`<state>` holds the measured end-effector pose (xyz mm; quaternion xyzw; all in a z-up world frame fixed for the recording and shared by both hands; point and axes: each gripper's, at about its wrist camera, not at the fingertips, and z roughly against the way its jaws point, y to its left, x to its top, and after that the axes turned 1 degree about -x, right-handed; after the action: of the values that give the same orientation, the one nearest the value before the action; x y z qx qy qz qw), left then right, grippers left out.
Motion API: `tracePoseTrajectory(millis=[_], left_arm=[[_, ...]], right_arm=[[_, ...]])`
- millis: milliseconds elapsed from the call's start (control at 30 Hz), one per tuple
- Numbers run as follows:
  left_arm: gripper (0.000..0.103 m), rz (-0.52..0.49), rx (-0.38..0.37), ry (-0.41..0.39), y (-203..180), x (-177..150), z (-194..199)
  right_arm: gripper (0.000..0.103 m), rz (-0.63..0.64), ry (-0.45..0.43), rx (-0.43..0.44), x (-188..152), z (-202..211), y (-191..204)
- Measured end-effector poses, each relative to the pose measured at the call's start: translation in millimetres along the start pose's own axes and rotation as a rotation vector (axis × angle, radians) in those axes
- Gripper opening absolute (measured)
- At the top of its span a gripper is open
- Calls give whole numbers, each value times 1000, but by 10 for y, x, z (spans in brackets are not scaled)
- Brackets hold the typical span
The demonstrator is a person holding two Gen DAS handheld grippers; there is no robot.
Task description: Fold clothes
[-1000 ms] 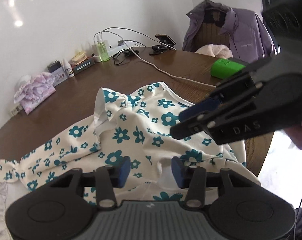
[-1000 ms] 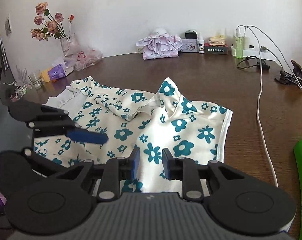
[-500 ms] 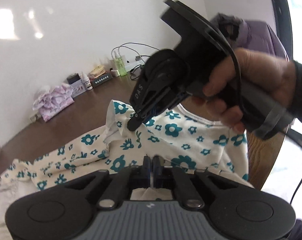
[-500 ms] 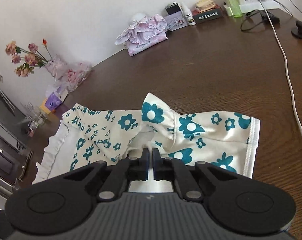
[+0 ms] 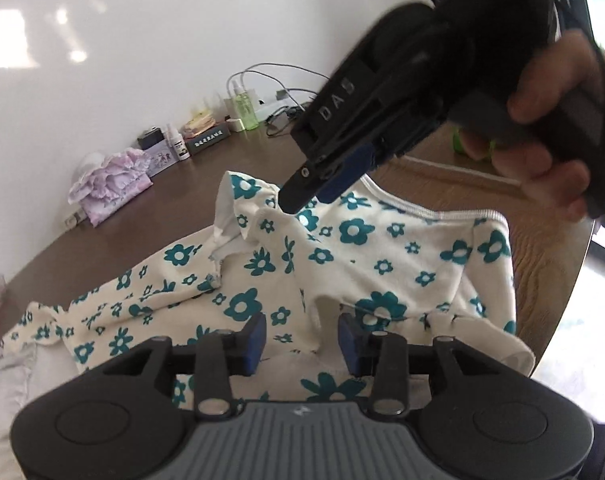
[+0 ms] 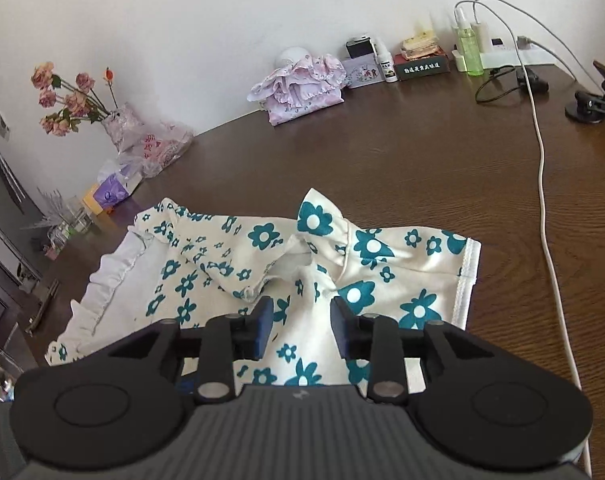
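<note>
Garment [image 6: 382,280]: soft matt cloth, cream with teal flower print, ribbed white hem. Table [image 6: 422,160]: dark wood, visible grain, slight sheen. Gripper [image 6: 298,322] bodies: matt black plastic.

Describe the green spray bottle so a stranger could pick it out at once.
Start at the dark wooden table and follow its far edge along the white wall to the right-hand end, where a row of small items stands. The green spray bottle stands upright beside the white power strip; it is the only clear, lime-green item there, taller than the small white bottle.
</note>
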<state>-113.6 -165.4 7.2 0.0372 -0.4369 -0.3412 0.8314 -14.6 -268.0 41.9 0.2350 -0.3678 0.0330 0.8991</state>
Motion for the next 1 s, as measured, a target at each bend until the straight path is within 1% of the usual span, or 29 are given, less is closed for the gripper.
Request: tracePoseTrajectory(millis=[67, 133, 200, 233, 300, 367, 433, 567, 633, 733, 833, 900, 933, 967, 1000], left_arm=[[38, -59, 67, 1, -74, 18, -66], [38, -95, 116, 6, -109, 45, -126], [38, -115, 152, -2, -132, 57, -152], [38, -138, 192, -13, -161, 48, -150], [38, -204, 278, -57, -240, -1, -112], [38, -256, 354, -117, -332, -86, -33], [38, -289, 402, -161, -410, -162, 49], [38, -288, 437, -261, -516, -276, 245], [39, -282, 443, -280, -531, -316, 283], [39, -311, 443, -247, -538, -331, 220], [41, -396, 415, -202, -573, -362, 130], [41, -428, 402, -188, -597, -396, 160], [44, -438, 396, -183, -605, -415, 184], [52, -449, 390, -178, -614, -435, 208], [53, -461, 395, -177, -619, -449, 204]], right_arm=[[33, 35, 8, -12, -72, 27, 52], [33, 56, 15, -31, -147, 5, 77], [33, 43, 21, -38, -205, -51, 45], [33, 24, 26, -27, -227, -82, 17], [33, -8, 24, -26, -263, -126, -41], [32, -31, 16, -23, -295, -151, -89], [31, -36, 4, -19, -313, -150, -106], [31, -33, -7, -16, -326, -156, -120], [31, -36, -10, -12, -328, -156, -130], [31, -40, -15, -7, -335, -153, -145], [31, -45, -16, -3, -337, -151, -151], [31, -52, -13, -1, -330, -153, -158], [31, -55, -12, 1, -328, -153, -164], [31, -55, -13, 3, -331, -152, -167], [31, -54, -15, 4, -334, -150, -169]])
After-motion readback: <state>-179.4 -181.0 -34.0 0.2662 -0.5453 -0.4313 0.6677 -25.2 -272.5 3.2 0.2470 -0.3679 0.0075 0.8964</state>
